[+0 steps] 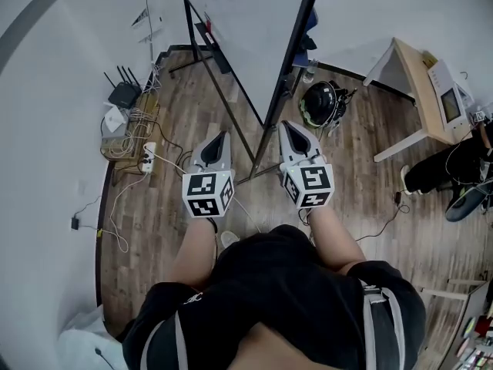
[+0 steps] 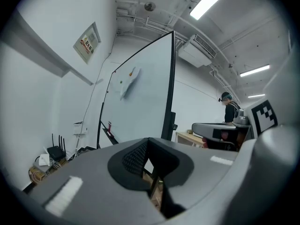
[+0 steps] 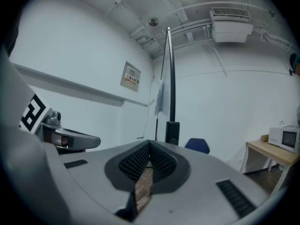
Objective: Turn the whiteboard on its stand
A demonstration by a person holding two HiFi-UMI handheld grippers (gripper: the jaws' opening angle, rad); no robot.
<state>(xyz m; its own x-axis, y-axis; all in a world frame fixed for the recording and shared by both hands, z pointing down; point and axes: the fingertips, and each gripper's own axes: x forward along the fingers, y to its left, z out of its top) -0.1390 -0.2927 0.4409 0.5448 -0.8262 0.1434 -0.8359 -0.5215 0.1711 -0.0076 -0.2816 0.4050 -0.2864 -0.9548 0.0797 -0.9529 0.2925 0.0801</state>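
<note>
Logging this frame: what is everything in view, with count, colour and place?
whiteboard: one, white with black frame, upright, ahead of the person
router: one, black, floor by left wall
power strip: one, white, floor near the router
helmet-like object: one, black, floor right of the whiteboard
table: one, pale wood, right side
microwave: one, white, on the table
chair: one, blue, beyond the whiteboard
other person: one, dark clothes, far right
left hand-held gripper: one, grey, shut, empty
right hand-held gripper: one, grey, shut, empty
</note>
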